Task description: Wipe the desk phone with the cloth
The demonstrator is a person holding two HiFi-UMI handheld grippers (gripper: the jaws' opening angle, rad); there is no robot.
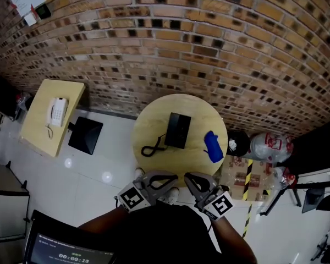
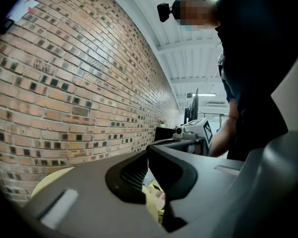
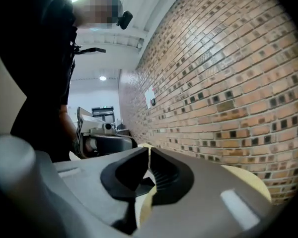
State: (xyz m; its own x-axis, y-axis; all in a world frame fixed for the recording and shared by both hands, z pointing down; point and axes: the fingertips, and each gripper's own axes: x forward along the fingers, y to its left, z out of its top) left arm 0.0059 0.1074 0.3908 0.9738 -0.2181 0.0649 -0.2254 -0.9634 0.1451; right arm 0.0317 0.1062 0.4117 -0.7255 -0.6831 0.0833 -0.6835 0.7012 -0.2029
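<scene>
The black desk phone (image 1: 177,130) lies on the round wooden table (image 1: 154,114), its coiled cord (image 1: 152,146) trailing off its near-left side. The blue cloth (image 1: 213,146) sits crumpled to the phone's right, close to the table edge. Both grippers are held near my body, short of the table's near rim and well apart from phone and cloth. My left gripper (image 1: 170,177) (image 2: 148,150) is shut with nothing between its pads. My right gripper (image 1: 190,178) (image 3: 149,150) is also shut and holds nothing. Each gripper view shows the other gripper beside the brick wall.
A brick wall (image 1: 209,48) runs behind the table. At left stands a rectangular side table (image 1: 38,128) bearing a white phone (image 1: 57,111), with a black square object (image 1: 86,135) beside it. Bags and a box (image 1: 258,158) crowd the floor at right. A screen (image 1: 60,249) shows bottom left.
</scene>
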